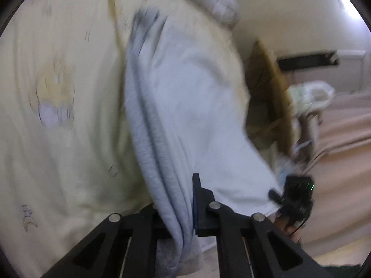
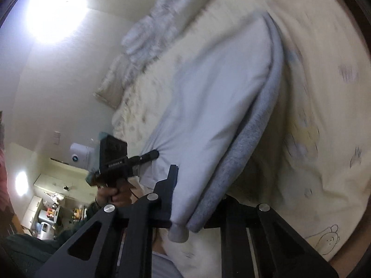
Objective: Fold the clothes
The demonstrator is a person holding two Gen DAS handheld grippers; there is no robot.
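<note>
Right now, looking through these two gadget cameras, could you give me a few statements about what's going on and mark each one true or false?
1. Both grippers are shut on the pale blue garment. True: the left gripper pinches one end, the right gripper the other.
2. The garment lies flat and untouched on the bed. False: it is held stretched between the two grippers, above the yellow bedspread.
3. The bedspread is plain, without pictures. False: it carries cartoon drawings.
4. The right wrist view shows the person's hand gripping the other tool's handle. True.
5. The garment is bright red. False: it is pale blue-grey.
</note>
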